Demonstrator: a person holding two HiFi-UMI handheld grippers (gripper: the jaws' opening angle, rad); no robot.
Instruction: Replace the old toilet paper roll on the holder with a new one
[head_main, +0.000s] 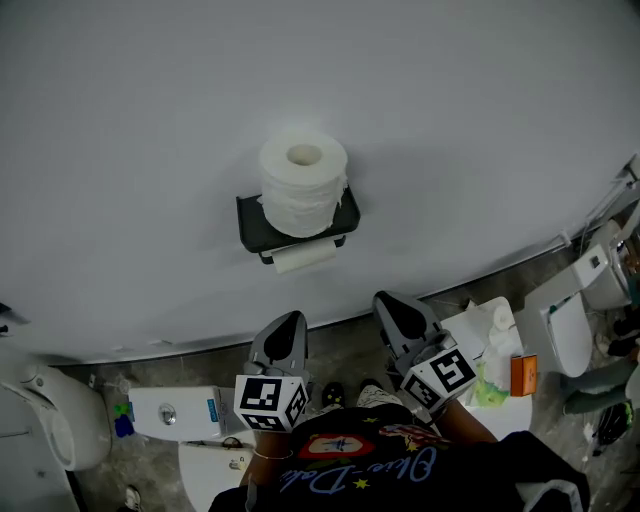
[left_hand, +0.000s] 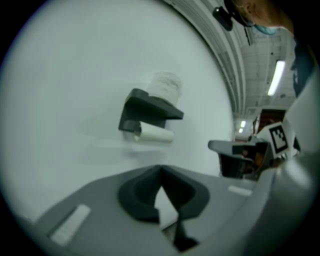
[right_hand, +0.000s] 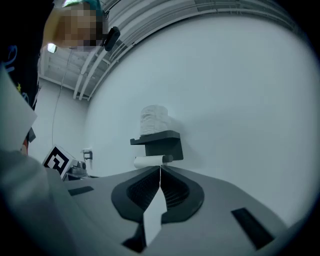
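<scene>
A black wall holder (head_main: 250, 228) carries a full white roll (head_main: 303, 183) standing upright on its shelf. A thin, nearly used-up roll (head_main: 303, 257) hangs on the bar beneath. In the head view my left gripper (head_main: 290, 322) and right gripper (head_main: 390, 302) sit side by side below the holder, apart from it and pointing at the wall. Both are shut with nothing between the jaws. The left gripper view has the holder (left_hand: 150, 107) up and left of its closed jaws (left_hand: 161, 169). In the right gripper view the thin roll (right_hand: 148, 161) lies just above the closed jaws (right_hand: 160, 168).
A white cistern with a flush button (head_main: 175, 412) is below at the left, with a toilet bowl (head_main: 50, 420) further left. At the right stands a white surface (head_main: 470, 325) holding tissue and an orange box (head_main: 523, 375), and beyond it another white fixture (head_main: 570, 320).
</scene>
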